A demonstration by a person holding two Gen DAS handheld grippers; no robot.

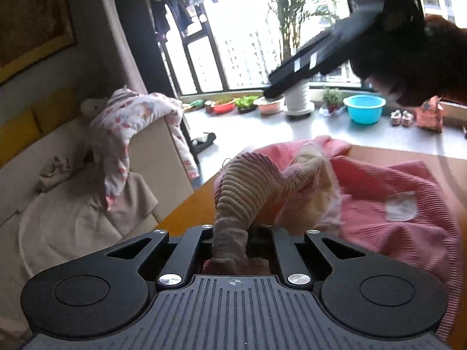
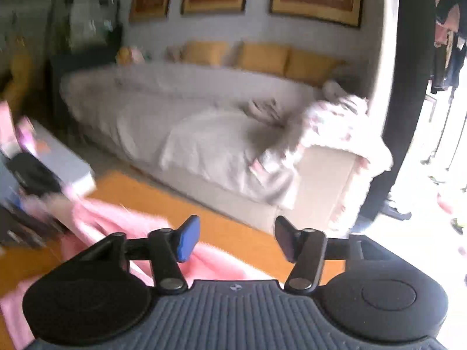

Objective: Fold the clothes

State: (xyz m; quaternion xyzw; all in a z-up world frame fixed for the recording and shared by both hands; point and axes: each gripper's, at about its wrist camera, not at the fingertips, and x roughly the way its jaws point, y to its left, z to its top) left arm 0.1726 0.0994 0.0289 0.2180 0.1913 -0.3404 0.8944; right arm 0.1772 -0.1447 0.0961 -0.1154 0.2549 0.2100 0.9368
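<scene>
a floral blanket [image 1: 122,134] hung over the arm of a beige sofa [image 1: 73,204] at left, while the left claw [image 1: 233,243] stood clamped on a ribbed beige cuff [image 1: 245,195] of the pink garment [image 1: 388,192], which lay bunched on the orange surface [image 1: 186,218]. a small white label [image 1: 400,205] on the pink knit carried no writing that could be read. farther right, the right claw [image 2: 232,240] hung raised above the garment, its blue-padded fingers [image 2: 186,240] apart and gripping nothing. a blue bowl [image 1: 364,108] and potted plants [image 1: 297,99] lined the window sill [image 1: 262,128] behind.
</scene>
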